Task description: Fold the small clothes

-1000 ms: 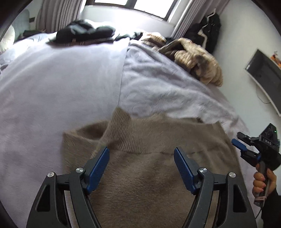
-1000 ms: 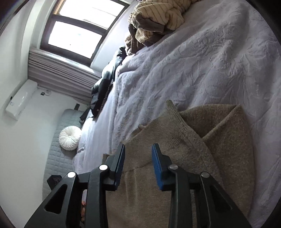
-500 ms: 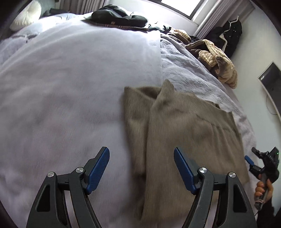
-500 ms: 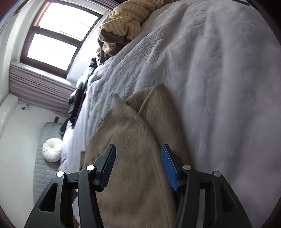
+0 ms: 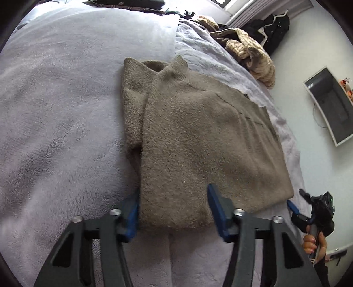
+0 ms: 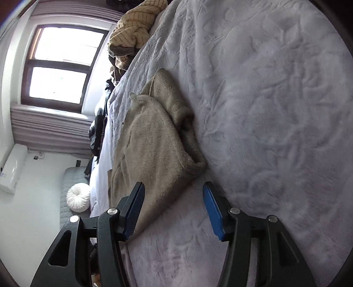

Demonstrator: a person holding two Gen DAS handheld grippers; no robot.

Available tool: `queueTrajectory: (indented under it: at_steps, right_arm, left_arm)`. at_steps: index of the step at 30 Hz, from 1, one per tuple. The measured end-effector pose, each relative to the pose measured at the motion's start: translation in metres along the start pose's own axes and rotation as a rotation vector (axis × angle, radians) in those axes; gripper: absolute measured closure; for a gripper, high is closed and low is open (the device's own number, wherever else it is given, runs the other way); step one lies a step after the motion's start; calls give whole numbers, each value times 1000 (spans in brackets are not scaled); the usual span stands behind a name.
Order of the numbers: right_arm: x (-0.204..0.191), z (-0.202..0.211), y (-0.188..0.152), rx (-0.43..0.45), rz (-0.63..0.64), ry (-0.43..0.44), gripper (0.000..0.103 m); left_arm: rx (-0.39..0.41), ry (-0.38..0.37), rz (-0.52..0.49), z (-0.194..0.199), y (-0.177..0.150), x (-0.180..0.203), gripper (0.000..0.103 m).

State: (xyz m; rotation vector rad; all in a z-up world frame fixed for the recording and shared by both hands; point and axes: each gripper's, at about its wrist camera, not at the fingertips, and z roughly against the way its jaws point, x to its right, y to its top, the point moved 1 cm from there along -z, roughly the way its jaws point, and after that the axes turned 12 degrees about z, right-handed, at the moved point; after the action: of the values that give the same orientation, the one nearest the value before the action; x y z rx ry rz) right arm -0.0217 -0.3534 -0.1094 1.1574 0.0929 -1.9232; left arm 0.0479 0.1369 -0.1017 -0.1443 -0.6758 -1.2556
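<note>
The taupe knit sweater (image 5: 198, 136) lies on the lavender fleece bedspread (image 5: 57, 123), near the bed's near edge and toward its right side. It has been reduced to a rough rectangle: one side panel is turned over the body, the collar (image 5: 178, 66) points to the far end, and a doubled sleeve layer (image 5: 132, 106) shows along the left edge. The right edge appears straight and flat. By my assessment, the lengthwise folds are made and at least one crosswise fold, hem to collar, remains before the piece is compact. The left hand-held gripper (image 5: 173, 209) stands at the near hem; its jaws have just been closing and now bracket the near left corner of the fabric, but whether the pads actually press on it cannot be told. The right hand-held gripper (image 6: 174, 209) is spread, its jaws having just been opening, with the sweater's near right corner by its left finger and nothing held. Further garments, a striped tan heap (image 5: 249, 50) and dark clothing (image 5: 123, 3), wait unfolded at the far end of the bed.
</note>
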Motion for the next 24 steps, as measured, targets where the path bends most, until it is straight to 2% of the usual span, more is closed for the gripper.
queueTrajectory:
  at_steps: [1, 3, 5, 7, 9, 11, 13, 15, 19, 21, 24]
  right_arm:
    - [0, -7, 4, 5, -6, 0, 45]
    - [-4, -23, 12, -22, 7, -36, 95]
    - [-24, -21, 15, -25, 107, -77, 95]
    - [-41, -12, 16, -17, 204, -96, 95]
    - [-39, -9, 16, -41, 248, -149, 95]
    - [-23, -15, 13, -78, 245, -198, 95]
    - [-3, -22, 9, -99, 196, -185, 95]
    - [-1, -18, 9, -80, 171, -164, 95]
    - [-8, -1, 9, -83, 214, -232, 89]
    - [-13, 15, 11, -53, 244, -279, 82]
    - [-25, 41, 21, 20, 315, -278, 82]
  left_arm:
    - [-9, 9, 5, -1, 2, -1, 83]
    - [-21, -12, 28, 2, 4, -4, 84]
    - [9, -14, -6, 13, 2, 1, 85]
    - [42, 23, -82, 26, -6, 6, 86]
    - [29, 65, -110, 21, -11, 0, 89]
    - [4, 94, -100, 11, -15, -11, 89]
    - [0, 80, -66, 7, -18, -23, 89]
    - [17, 76, -58, 15, -20, -26, 89]
    - [49, 126, -88, 31, -28, -25, 89]
    - [79, 153, -89, 41, -28, -24, 89]
    - [138, 147, -90, 58, -18, -16, 89]
